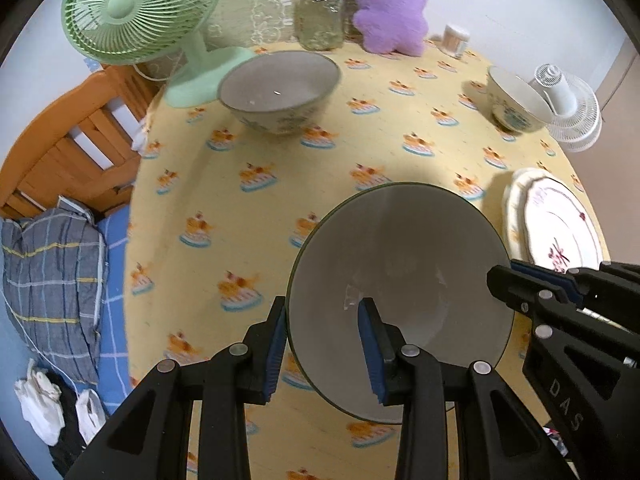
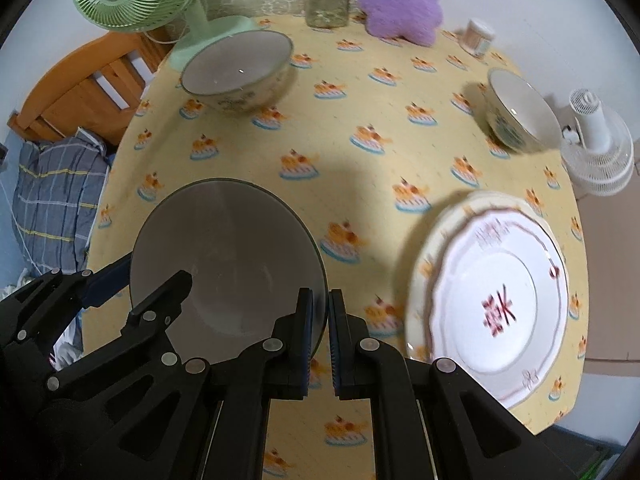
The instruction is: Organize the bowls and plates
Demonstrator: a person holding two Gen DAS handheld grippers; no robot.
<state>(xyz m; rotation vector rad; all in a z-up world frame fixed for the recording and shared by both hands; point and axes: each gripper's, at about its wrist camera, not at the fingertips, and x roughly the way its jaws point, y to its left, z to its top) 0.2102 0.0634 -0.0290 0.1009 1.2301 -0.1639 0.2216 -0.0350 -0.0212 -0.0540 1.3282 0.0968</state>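
One grey-white ceramic bowl with a dark rim [image 1: 400, 280], held above the yellow cake-print tablecloth [image 1: 280, 184] just left of two stacked floral plates [image 2: 500, 292], its left wall clamped by the left gripper [image 1: 326, 348] and its right rim pinched by the right gripper [image 2: 320, 332], jaws nearly together.

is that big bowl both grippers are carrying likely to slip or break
Probably slippery: the bowl looks glazed and smooth, and each gripper pinches only its thin rim. Likely rigid and heavy for such small grips, hence two hands. Being ceramic-looking, it would probably chip or shatter if dropped.
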